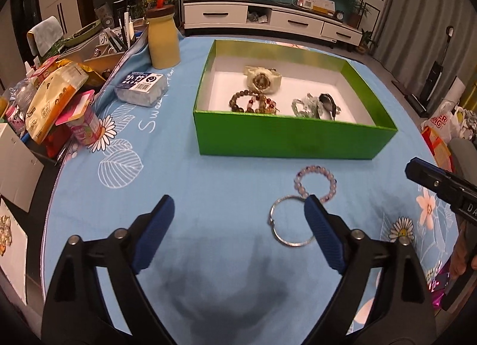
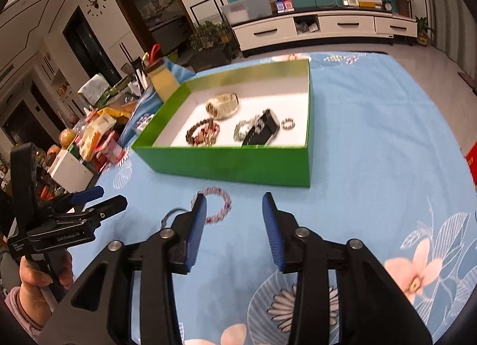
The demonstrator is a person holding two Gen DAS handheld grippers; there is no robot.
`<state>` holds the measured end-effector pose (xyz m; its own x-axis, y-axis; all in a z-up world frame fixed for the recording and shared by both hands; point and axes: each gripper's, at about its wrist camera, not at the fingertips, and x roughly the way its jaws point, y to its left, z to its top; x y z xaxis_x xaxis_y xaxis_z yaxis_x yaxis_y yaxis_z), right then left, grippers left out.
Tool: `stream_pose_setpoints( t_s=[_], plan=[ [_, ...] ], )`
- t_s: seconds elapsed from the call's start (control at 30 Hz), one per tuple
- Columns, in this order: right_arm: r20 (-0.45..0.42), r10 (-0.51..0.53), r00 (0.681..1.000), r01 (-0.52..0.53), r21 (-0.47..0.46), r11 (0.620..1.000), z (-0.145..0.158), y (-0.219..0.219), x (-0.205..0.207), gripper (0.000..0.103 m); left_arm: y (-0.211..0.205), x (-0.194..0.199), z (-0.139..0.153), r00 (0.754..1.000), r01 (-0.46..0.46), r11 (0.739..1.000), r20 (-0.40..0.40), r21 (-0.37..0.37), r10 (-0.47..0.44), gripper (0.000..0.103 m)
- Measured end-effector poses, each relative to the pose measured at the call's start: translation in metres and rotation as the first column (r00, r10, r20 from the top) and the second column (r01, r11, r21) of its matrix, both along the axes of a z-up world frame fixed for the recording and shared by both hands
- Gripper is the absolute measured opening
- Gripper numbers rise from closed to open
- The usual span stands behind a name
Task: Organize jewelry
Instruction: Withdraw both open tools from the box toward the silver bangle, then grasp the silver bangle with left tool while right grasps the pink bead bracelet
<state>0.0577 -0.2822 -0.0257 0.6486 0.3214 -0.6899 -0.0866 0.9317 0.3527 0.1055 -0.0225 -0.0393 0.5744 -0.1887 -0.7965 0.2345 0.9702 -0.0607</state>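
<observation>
Both wrist views low, sharing green box [image 1: 286,136]

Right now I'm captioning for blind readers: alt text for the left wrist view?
Open left tongs hover over a blue floral cloth near a silver bangle and pink bead bracelet; beyond, a green box holds jewelry.
</observation>
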Motion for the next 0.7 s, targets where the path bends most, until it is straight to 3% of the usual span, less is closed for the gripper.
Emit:
stream_pose_setpoints(
  t_s=[0.07, 0.27, 0.57, 0.7],
  plan=[
    [-0.006, -0.003, 1.0, 0.003, 0.001, 1.0, -0.003, 0.003, -0.003, 0.056, -0.003, -0.006, -0.001, 1.0, 0.006, 1.0, 0.002, 0.015, -0.006, 0.097],
    [-0.013, 0.004, 1.0, -0.004, 0.006, 1.0, -0.004, 0.009, -0.009, 0.065, -0.006, -0.017, -0.003, 1.0, 0.02, 1.0, -0.011, 0.021, -0.02, 0.101],
    [-0.041, -0.004, 0.999, 0.005, 0.027, 1.0, -0.008, 0.01, -0.01, 0.083, -0.003, -0.019, -0.013, 0.997, 0.008, 0.999, -0.081, -0.038, -0.011, 0.101],
    [-0.06, -0.006, 0.998, 0.007, 0.026, 1.0, -0.01, 0.009, -0.007, 0.085, -0.004, -0.019, -0.015, 0.996, 0.005, 0.999, -0.091, -0.047, -0.009, 0.101]
  ],
)
